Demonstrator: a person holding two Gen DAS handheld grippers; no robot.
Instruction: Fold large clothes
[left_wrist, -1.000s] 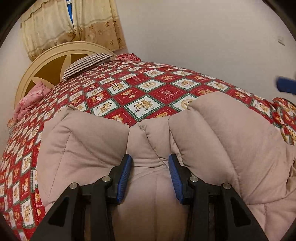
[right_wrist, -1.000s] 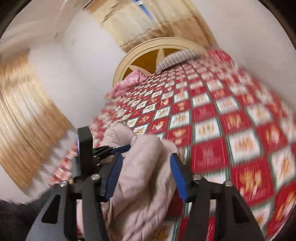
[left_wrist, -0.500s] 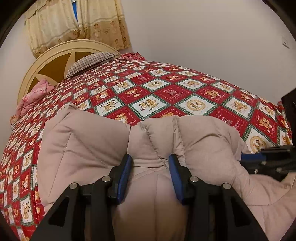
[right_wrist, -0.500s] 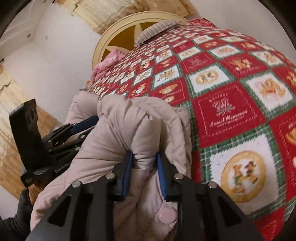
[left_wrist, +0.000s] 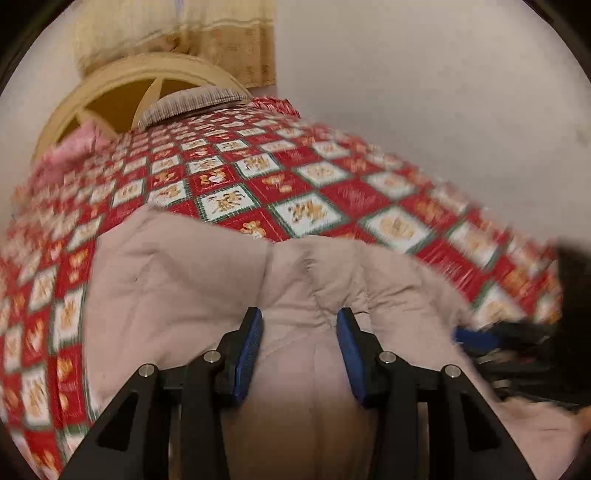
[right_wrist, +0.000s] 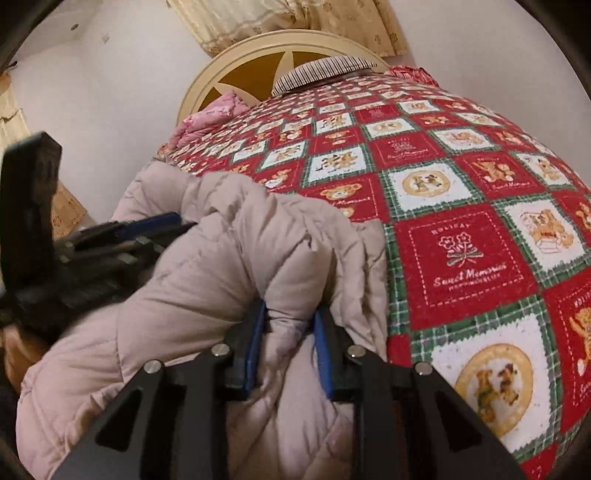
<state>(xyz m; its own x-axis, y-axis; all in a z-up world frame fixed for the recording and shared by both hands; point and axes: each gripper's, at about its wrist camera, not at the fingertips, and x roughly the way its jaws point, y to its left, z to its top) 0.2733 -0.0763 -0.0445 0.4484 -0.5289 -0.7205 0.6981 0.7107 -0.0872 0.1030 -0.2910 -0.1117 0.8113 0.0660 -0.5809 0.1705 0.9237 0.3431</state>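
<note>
Since 0.5 s ago, left-wrist view has swung and blurred; right gripper (left_wrist: 476, 338) now sits lower at right edge.

Left view: left gripper (left_wrist: 299, 328) is part open w/ puffy beige jacket (left_wrist: 177, 280) bunched between the blue pads and touching both, so it looks gripped. Jacket fills bottom centre, lying on red quilt (left_wrist: 332, 192).

Right view: right gripper (right_wrist: 291, 325), jaws nearly closed, pinches a thick jacket (right_wrist: 229, 266) fold at bottom centre; left gripper (right_wrist: 147, 229) enters mid-left. Jacket lies lower left on quilt (right_wrist: 461, 258).

Handling, my guess: soft, bulky, light, springy, slick shell; grab seams or hem, several layers deep. No containers visible.
</note>
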